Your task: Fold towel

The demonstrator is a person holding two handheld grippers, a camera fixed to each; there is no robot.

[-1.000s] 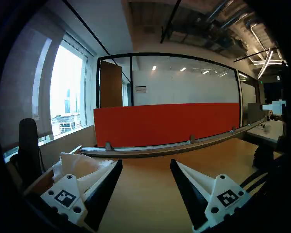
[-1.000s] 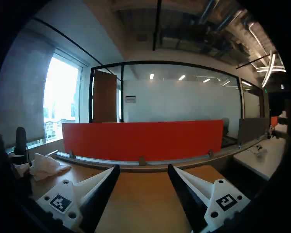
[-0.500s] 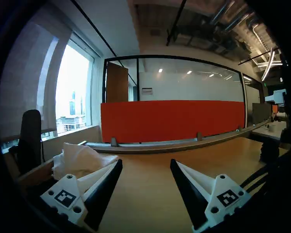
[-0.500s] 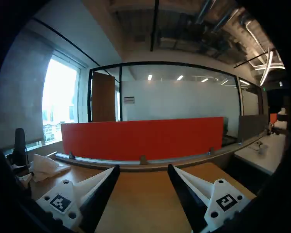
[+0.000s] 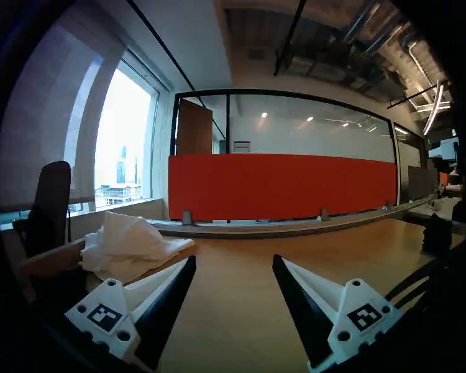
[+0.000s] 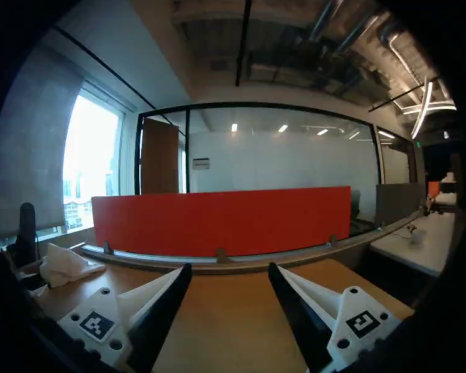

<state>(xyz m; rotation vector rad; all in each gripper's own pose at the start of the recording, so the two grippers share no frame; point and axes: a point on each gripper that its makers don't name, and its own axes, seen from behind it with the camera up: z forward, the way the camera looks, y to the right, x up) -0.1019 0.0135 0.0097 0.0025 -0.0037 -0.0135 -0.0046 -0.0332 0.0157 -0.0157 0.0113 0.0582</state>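
Your towel (image 5: pixel 130 245) is a white, crumpled heap, bunched high at the middle with a flatter flap trailing toward the red partition (image 5: pixel 283 186). Being so rumpled, it has no clear long axis; the heap merely spreads wider than it stands. It lies on the wooden table (image 5: pixel 245 280) at the left, just beyond your left gripper (image 5: pixel 233 261). From your right gripper (image 6: pixel 230 268) it sits well off to the left (image 6: pixel 65 264). Both tongs are spread apart and grasp nothing.
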